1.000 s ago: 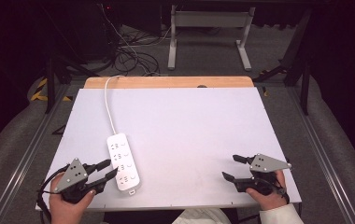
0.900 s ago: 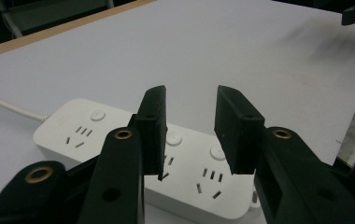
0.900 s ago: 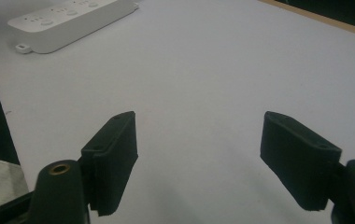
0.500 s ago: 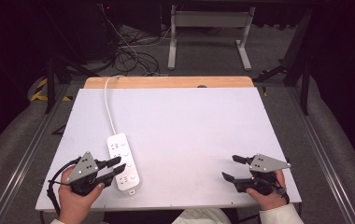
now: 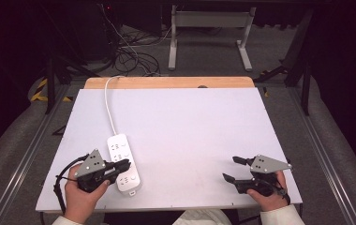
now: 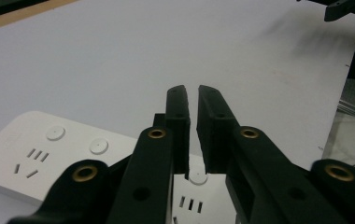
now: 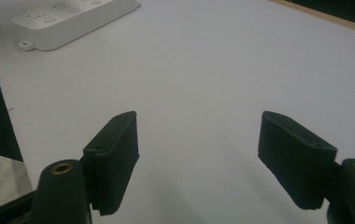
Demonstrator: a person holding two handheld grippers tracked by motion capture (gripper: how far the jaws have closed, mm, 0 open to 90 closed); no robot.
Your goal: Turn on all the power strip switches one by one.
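Power strip: white rectangular plastic power strip (image 5: 124, 163) with round buttons and socket slots, lying flat on the near left part of the white tabletop (image 5: 190, 136).
Left gripper jaws: the left gripper (image 6: 192, 100) has just been closing its black jaws; a narrow slit remains between them, with nothing held in it.
Left gripper position: the jaws hang over the near end of the power strip, with one round button visible directly below the slit in the left gripper view. Contact with the strip cannot be told.
Change since a second ago: the left gripper (image 5: 124, 165) has moved from beside the strip to above it, its jaws drawing together.
Meaning for the work: narrowed jaws over a button suit a press better than a grasp; the press appears not yet made.
Right gripper jaws: the right gripper (image 7: 203, 158) stands wide open and empty, well apart from the strip at the near right.
Long axis: runs from the near edge away toward the far left.
Pointing: the white cable (image 5: 109, 101) leaves the far end and trails to the wooden far edge (image 5: 166, 82); the free end faces the person.
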